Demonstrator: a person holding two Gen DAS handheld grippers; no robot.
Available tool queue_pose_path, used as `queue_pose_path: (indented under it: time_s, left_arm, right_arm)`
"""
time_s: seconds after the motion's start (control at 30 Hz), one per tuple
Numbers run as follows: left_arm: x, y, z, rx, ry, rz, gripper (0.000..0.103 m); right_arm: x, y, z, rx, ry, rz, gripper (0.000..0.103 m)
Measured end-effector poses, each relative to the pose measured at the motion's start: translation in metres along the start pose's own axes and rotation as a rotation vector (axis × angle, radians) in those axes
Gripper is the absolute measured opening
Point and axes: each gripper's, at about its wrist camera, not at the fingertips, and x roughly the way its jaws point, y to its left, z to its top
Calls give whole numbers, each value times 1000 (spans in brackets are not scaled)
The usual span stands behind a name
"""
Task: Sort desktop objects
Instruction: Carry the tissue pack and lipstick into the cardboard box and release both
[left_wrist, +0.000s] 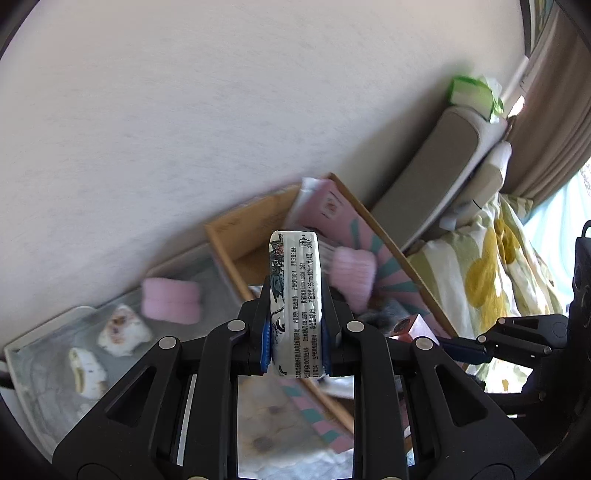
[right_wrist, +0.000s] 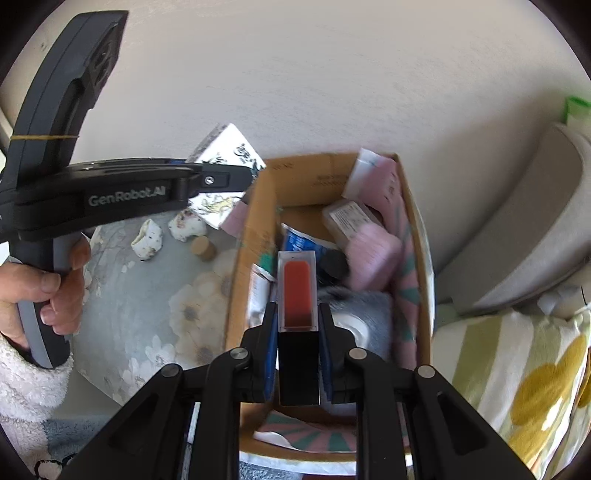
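I see one cardboard box (right_wrist: 258, 206), two shells (right_wrist: 148, 240), one cork (right_wrist: 204, 248), one tissue pack (left_wrist: 295, 302) and one red lipstick (right_wrist: 297, 295)

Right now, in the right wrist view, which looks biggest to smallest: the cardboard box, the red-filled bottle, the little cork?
1. cardboard box
2. red-filled bottle, though it sits close to the camera
3. cork

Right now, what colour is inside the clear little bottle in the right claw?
Orange-red, in the clear square bottle with a black cap; seen best from the right wrist.
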Motion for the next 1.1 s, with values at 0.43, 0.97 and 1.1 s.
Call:
queue_pose_path:
  time_s: [0.43, 0.97, 1.1]
  left_arm:
    - [42, -32, -4, 9, 57, 13, 17]
    - [51, 4, -16, -182, 165, 2, 55]
    - [37, 2, -18, -161, 103, -29, 103]
  right_arm:
    - [8, -21, -20, 34, 35, 18, 18]
    - [8, -8, -22, 38, 14, -28, 75]
    - [7, -6, -22, 73, 6, -24, 75]
